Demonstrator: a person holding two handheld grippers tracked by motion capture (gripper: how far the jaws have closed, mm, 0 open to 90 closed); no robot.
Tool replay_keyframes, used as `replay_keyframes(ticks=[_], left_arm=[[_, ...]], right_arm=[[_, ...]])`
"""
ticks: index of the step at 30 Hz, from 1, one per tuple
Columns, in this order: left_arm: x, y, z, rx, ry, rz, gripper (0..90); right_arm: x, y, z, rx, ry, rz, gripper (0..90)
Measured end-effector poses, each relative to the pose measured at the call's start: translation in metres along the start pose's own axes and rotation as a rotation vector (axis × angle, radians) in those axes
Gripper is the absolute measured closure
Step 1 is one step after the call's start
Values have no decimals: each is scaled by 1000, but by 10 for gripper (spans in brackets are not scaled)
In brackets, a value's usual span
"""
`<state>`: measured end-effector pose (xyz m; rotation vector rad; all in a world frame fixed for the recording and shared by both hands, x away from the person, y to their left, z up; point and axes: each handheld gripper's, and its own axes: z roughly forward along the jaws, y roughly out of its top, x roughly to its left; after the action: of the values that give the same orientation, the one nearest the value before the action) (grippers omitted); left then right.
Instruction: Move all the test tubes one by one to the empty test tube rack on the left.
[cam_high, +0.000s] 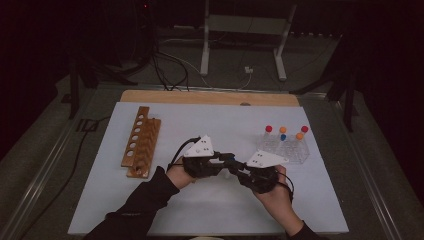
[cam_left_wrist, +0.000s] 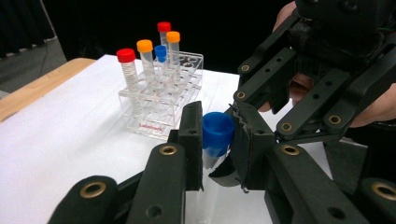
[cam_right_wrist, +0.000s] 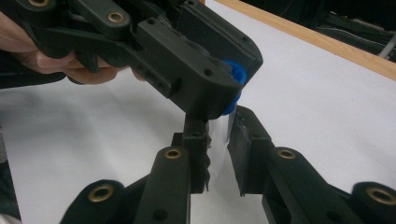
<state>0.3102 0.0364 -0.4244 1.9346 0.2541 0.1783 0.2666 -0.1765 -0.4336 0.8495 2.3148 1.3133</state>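
A clear tube with a blue cap (cam_left_wrist: 217, 132) is held between both grippers above the white mat, in the middle of the table. My left gripper (cam_left_wrist: 217, 140) is shut on the blue cap (cam_right_wrist: 237, 79). My right gripper (cam_right_wrist: 218, 140) is shut on the clear body of the tube (cam_right_wrist: 220, 133) just below the cap. In the high view the left gripper (cam_high: 226, 159) and right gripper (cam_high: 239, 171) meet tip to tip, each in a hand.
A clear plastic rack (cam_high: 295, 155) with several red, orange and blue capped tubes stands at the right of the white mat (cam_high: 210, 210). A wooden rack with a row of holes (cam_high: 141, 142) lies at the left. The wooden table edge (cam_high: 210, 97) runs along the back.
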Motion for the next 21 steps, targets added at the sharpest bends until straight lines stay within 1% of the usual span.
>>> replay_keyframes(ticks=[1,5,6,7,8,9,11,12,14,15,16,17,18,19,21], left_arm=[[0,0,0,-2,5,8,767],[0,2,0,1,9,15,772],[1,3,-1,3,14,18,772],[1,3,-1,-1,16,14,773],[1,3,-1,-1,16,14,773],[3,4,-4,-2,25,15,773],[6,5,-6,-7,29,5,773],[7,5,-8,-5,37,7,773],[11,6,-11,-10,44,1,773],[12,6,-13,-11,55,-1,773],[12,6,-13,-11,55,-1,773],[16,6,-16,-8,69,-6,773],[18,6,-18,-7,76,-11,773],[18,6,-18,-7,76,-11,773],[24,6,-23,-3,97,-14,773]], right_arm=[[0,0,0,0,0,0,771],[-1,0,0,-10,0,8,760],[-1,0,0,-14,-4,10,734],[-1,0,0,-16,-12,9,690],[-2,-1,-1,-19,-12,8,679],[-2,-1,-1,-27,-9,10,643],[-4,-2,-2,-39,-14,11,576],[-4,-2,-2,-45,-14,10,550],[-6,-3,-2,-55,-30,17,516],[-7,-4,-3,-55,-29,17,507],[-8,-4,-3,-61,-28,23,482],[-9,-4,-3,-67,-19,35,464],[-10,-4,-4,-62,-13,38,436],[-10,-4,-4,-66,-22,37,399],[-11,-4,-4,-65,-42,53,292]])
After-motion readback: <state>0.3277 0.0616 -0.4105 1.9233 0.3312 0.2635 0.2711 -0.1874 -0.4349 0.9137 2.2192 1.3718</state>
